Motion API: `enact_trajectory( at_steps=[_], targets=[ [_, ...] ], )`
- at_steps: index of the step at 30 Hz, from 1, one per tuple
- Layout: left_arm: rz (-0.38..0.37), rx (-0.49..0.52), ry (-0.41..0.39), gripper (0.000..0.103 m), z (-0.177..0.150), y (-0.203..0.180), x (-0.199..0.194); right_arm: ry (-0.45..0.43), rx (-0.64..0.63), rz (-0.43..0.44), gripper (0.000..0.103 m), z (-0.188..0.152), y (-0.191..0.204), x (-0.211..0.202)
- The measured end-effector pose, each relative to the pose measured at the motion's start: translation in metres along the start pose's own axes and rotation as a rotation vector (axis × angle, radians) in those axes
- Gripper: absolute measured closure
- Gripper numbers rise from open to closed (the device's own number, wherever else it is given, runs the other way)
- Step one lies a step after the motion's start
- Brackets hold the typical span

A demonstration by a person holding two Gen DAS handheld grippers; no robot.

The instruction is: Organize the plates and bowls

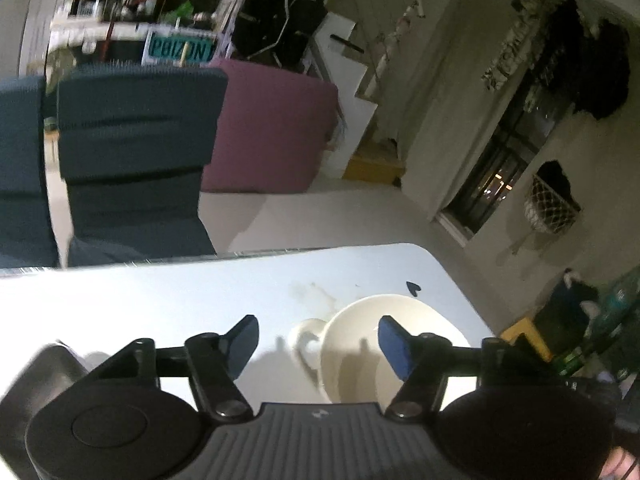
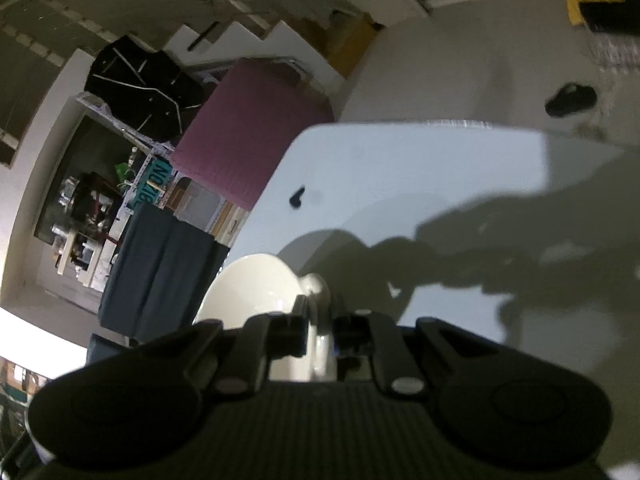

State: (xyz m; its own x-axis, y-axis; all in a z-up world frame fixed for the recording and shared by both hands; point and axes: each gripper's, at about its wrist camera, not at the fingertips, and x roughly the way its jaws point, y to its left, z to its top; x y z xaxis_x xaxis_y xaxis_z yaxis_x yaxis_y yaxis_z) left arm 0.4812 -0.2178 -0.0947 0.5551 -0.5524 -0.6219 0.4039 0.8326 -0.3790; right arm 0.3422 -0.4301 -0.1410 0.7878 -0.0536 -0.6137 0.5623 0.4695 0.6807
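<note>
right gripper (image 2: 318, 332) is clamped on the handle (image 2: 316, 292) of the white bowl (image 2: 256, 288) near the table (image 2: 400, 168) corner, left gripper (image 1: 318, 340) half open and empty above it; probably mid-pickup, next lift level without tipping.

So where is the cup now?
The cup sits on the white table near its far corner, just ahead of the open left gripper in the left wrist view. The right gripper is shut on its handle.
</note>
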Motion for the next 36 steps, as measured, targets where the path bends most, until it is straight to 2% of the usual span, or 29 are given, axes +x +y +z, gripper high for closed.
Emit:
enact_trajectory(
  at_steps=[4, 7, 11, 13, 15, 18, 24, 28, 32, 36],
  targets=[
    [-0.018, -0.094, 0.043, 0.047, -0.005, 0.01, 0.027, 0.035, -0.044, 0.039, 0.088, -0.001, -0.002, 0.003],
    [-0.005, -0.087, 0.051, 0.048, -0.008, 0.011, 0.042, 0.048, -0.122, 0.034, 0.087, -0.002, 0.007, 0.005],
    [-0.009, -0.103, 0.078, 0.066, -0.007, 0.012, 0.055, 0.046, -0.15, 0.023, 0.084, -0.006, 0.015, 0.006],
    [-0.008, -0.087, 0.086, 0.068, -0.008, 0.012, 0.058, 0.047, -0.177, 0.005, 0.082, -0.005, 0.02, 0.005],
    [-0.005, -0.068, 0.098, 0.075, -0.008, 0.015, 0.06, 0.054, -0.213, 0.01, 0.079, -0.006, 0.022, 0.005],
    [-0.027, -0.075, 0.114, 0.076, -0.006, 0.021, 0.061, 0.079, -0.249, 0.019, 0.081, -0.005, 0.025, 0.009],
    [-0.019, -0.04, 0.164, 0.076, 0.001, 0.017, 0.066, 0.131, -0.319, 0.005, 0.084, -0.005, 0.026, 0.017],
    [0.015, -0.044, 0.226, 0.075, 0.002, 0.011, 0.071, 0.101, -0.257, 0.008, 0.086, -0.004, 0.02, 0.013],
    [0.032, -0.01, 0.224, 0.075, 0.0, 0.008, 0.072, 0.068, -0.236, 0.005, 0.087, -0.005, 0.015, 0.011],
    [0.031, 0.012, 0.205, 0.075, -0.007, 0.007, 0.067, 0.088, -0.246, 0.009, 0.087, -0.005, 0.015, 0.009]
  ],
)
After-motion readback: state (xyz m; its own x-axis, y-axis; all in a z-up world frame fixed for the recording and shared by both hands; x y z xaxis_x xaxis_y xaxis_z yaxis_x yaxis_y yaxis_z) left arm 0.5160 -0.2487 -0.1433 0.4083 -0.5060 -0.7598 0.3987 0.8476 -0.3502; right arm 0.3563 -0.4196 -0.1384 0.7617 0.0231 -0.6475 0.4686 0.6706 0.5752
